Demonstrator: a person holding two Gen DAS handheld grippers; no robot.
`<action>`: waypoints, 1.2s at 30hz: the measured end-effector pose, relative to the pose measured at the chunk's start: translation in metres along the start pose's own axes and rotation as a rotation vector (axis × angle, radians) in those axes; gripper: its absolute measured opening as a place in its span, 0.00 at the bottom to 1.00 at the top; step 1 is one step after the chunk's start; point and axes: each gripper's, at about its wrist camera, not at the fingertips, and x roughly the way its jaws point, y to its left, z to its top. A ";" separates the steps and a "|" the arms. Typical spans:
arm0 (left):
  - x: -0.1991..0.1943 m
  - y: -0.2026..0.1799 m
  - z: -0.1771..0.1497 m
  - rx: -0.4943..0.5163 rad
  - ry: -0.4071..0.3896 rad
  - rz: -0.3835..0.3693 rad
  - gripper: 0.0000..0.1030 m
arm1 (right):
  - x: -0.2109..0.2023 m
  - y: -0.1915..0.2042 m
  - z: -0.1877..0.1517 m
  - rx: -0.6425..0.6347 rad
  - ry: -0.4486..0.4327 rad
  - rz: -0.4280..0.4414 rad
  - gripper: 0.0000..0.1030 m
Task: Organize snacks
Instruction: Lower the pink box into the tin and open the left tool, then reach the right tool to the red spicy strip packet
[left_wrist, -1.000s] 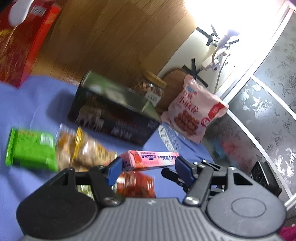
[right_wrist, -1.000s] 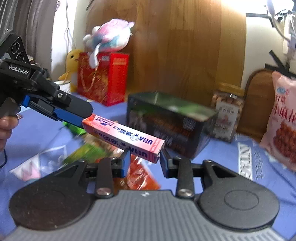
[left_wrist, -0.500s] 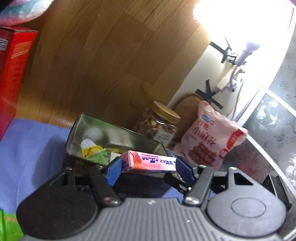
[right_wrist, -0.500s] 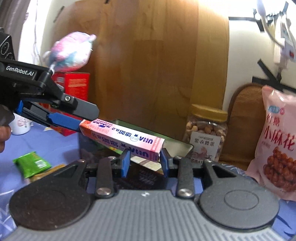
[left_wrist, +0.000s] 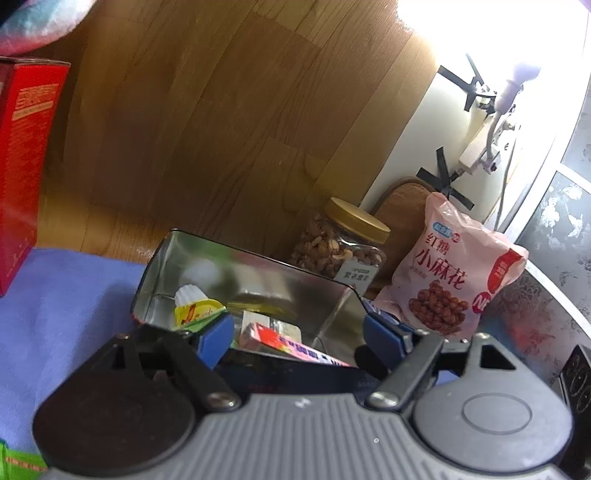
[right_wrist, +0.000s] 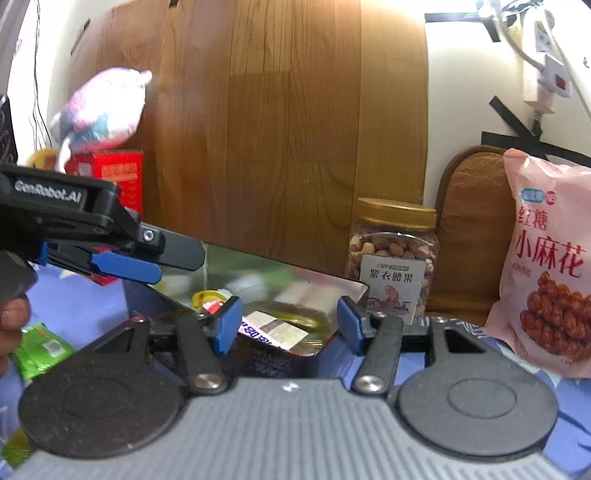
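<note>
Over the open tin (left_wrist: 258, 280), both grippers spread (pink candy box (left_wrist: 291, 345) dropped inside); next, fetch the green packet (right_wrist: 37, 349).

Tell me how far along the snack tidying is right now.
Done: the pink candy box lies in the open tin beside a yellow-lidded cup. In hand: nothing; left gripper and right gripper are open. Left: the green packet outside the tin.

You've let go of the pink candy box (left_wrist: 291, 347): both your left gripper (left_wrist: 299, 338) and your right gripper (right_wrist: 288, 317) now stand with jaws spread, and the box has dropped into the open tin (left_wrist: 258, 273), its end tipped toward 10 o'clock.
</note>
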 end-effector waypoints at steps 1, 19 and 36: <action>-0.004 0.000 -0.001 -0.003 -0.001 -0.004 0.79 | -0.005 0.000 -0.001 0.010 -0.008 0.007 0.58; -0.118 0.033 -0.118 -0.103 0.073 0.040 0.80 | -0.041 0.057 -0.054 0.023 0.342 0.315 0.79; -0.139 0.055 -0.139 -0.151 0.037 0.063 0.80 | -0.077 0.119 -0.057 -0.186 0.319 0.377 0.79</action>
